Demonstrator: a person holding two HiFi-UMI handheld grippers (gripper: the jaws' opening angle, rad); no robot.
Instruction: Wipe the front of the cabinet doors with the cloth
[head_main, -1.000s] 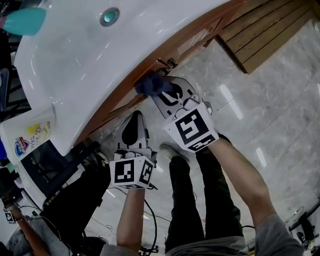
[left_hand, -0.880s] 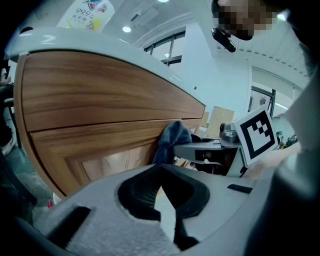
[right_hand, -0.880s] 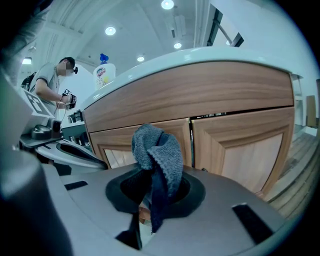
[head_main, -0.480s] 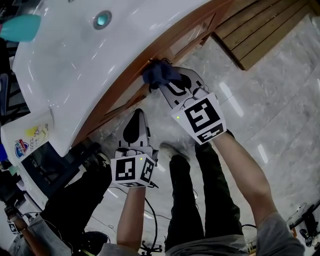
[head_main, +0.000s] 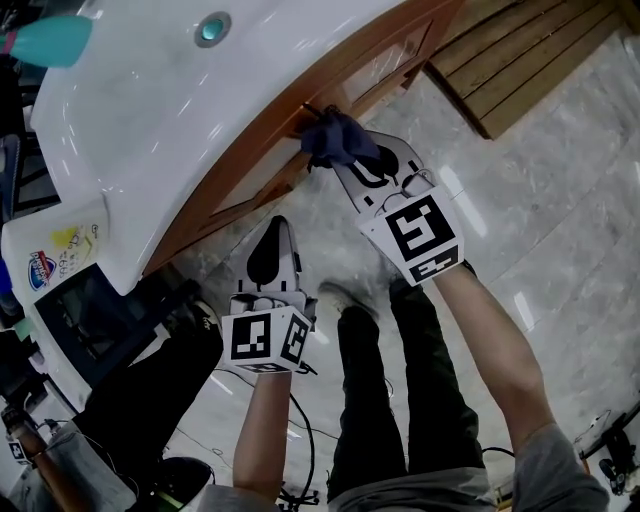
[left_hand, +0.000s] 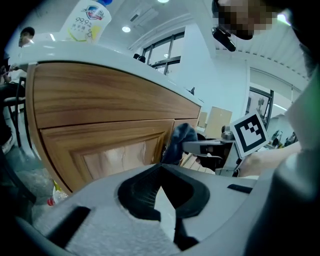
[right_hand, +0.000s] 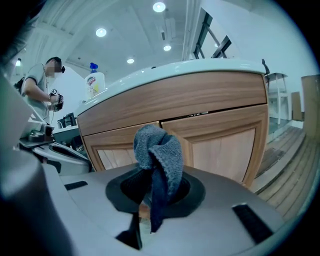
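The wooden cabinet doors (head_main: 300, 160) run under a white basin top (head_main: 150, 110). My right gripper (head_main: 345, 152) is shut on a dark blue cloth (head_main: 336, 138), which is bunched against the cabinet front near the seam between two doors. In the right gripper view the cloth (right_hand: 157, 160) stands up from the jaws before the door panels (right_hand: 220, 145). My left gripper (head_main: 272, 255) hangs lower and to the left, shut with nothing in it, apart from the doors. The left gripper view shows a door panel (left_hand: 115, 150), the cloth (left_hand: 180, 140) and the right gripper (left_hand: 215, 147) beyond.
A slatted wooden platform (head_main: 530, 60) lies at the upper right on the marble floor (head_main: 520, 220). The person's legs and a shoe (head_main: 345, 300) are below the grippers. A detergent bottle (head_main: 60, 265) and a teal cup (head_main: 50, 40) sit on the basin top. Another person (right_hand: 42, 80) stands at the far left.
My right gripper has slid the cloth along the cabinet front, up and to the right in the head view. The left gripper has stayed in place.
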